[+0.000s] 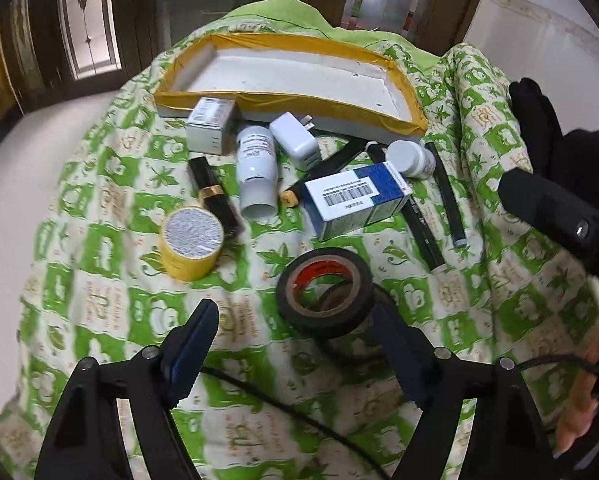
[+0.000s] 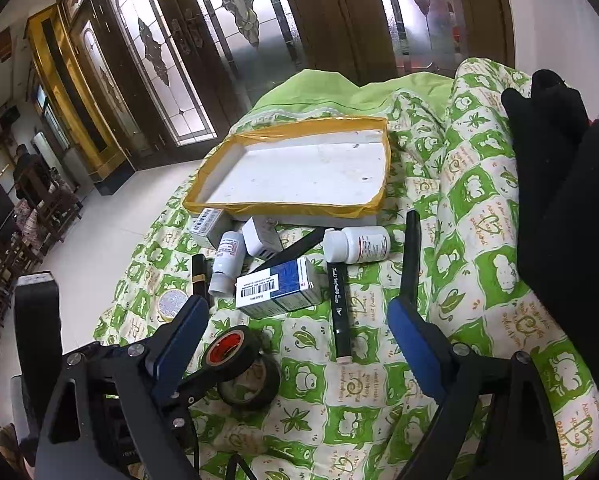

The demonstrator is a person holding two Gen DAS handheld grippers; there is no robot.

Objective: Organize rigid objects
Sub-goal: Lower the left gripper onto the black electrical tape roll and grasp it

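A white tray [image 1: 259, 42] with a yellow taped rim lies at the far side of a green patterned quilt [image 1: 99, 288]. In front of it are a small grey box [image 1: 209, 124], a white bottle [image 1: 255, 164], a white charger [image 1: 295, 140], a blue and white box [image 1: 355, 200], a pill bottle [image 1: 411, 158], a lipstick [image 1: 209, 184], two black markers [image 1: 447, 196] and a yellow tape roll [image 1: 191, 236]. A black tape roll [image 1: 289, 300] lies just ahead of my open left gripper [image 1: 295, 316], beside its right finger. My right gripper [image 2: 297, 308] stands open above the quilt, the blue and white box [image 2: 275, 286] beyond it.
In the right wrist view the red-cored black roll [image 2: 231, 350] leans on a second black roll [image 2: 251, 384]. A black cable [image 1: 279, 400] crosses the quilt. A dark sleeve [image 2: 559, 200] fills the right side. White floor [image 2: 111, 208] lies off the quilt's left edge, wooden glass doors behind.
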